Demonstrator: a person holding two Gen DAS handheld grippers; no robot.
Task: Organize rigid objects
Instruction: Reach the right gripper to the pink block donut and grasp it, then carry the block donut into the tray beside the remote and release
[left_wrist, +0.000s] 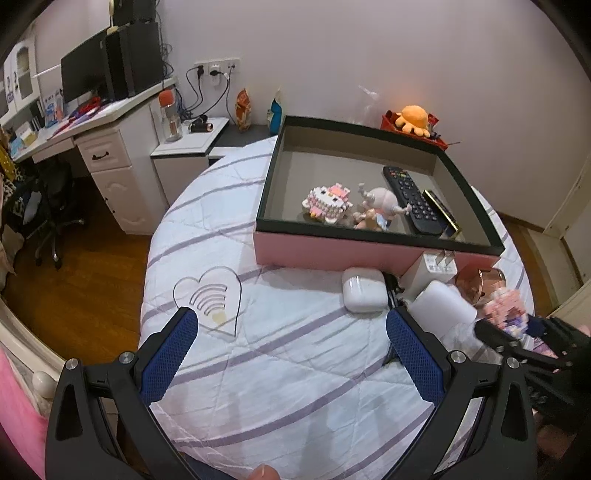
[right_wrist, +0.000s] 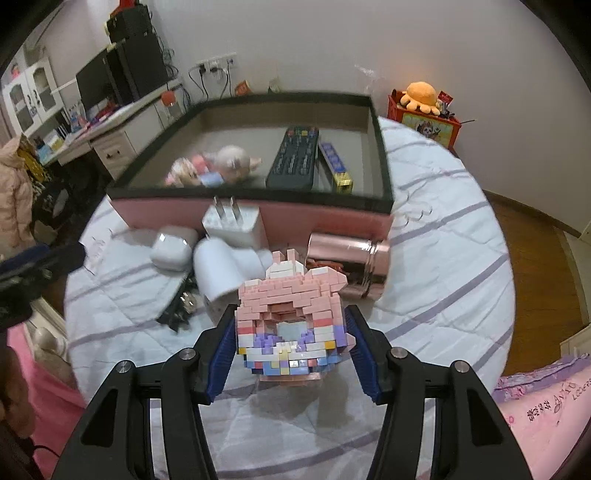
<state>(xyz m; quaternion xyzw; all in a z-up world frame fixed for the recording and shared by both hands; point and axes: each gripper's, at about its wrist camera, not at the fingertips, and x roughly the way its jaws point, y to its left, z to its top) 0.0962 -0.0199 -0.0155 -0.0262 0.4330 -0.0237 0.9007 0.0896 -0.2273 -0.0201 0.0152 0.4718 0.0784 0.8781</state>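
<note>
While left claw (left_wrist: 291, 354) gapes empty, right claw (right_wrist: 291, 350) clamps brick figure (right_wrist: 291, 317).

The only lettering that can be partly made out is embroidered Latin script, seemingly "ANNA", on the pink pillow (right_wrist: 546, 410) at the lower right; print on the boxes and remote is too blurred.

Both fisheye views are evenly lit by soft indoor light, fairly bright on the pale wall (left_wrist: 369, 55) and the bed cover (left_wrist: 295, 350), with only faint shadows. Straight lines bow strongly toward the dark, vignetted corners. The left wrist view is sharp; the right wrist view is motion-blurred (worst on the box (right_wrist: 258, 99) and its contents).
</note>
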